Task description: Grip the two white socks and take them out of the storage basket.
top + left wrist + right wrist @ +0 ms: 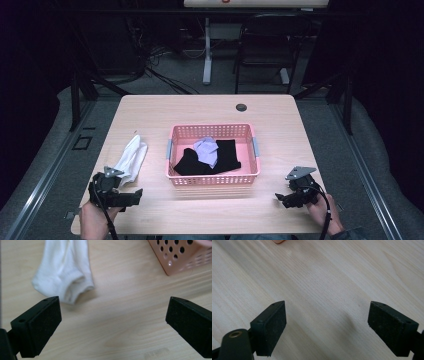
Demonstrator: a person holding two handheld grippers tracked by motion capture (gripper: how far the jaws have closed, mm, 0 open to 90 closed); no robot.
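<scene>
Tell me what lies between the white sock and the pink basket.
Nothing: in the high view, bare wooden table separates the white sock from the pink basket. The left gripper view shows the same bare stretch.

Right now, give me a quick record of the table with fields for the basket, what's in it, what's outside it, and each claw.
basket: pink basket, middle of the table
inside: black cloth with a lilac cloth on top
outside: white sock flat on the table, left of the basket
left claw: open, empty, near the sock's cuff end
right claw: open, empty, over bare wood
table extra: dark round cap near the far edge
</scene>
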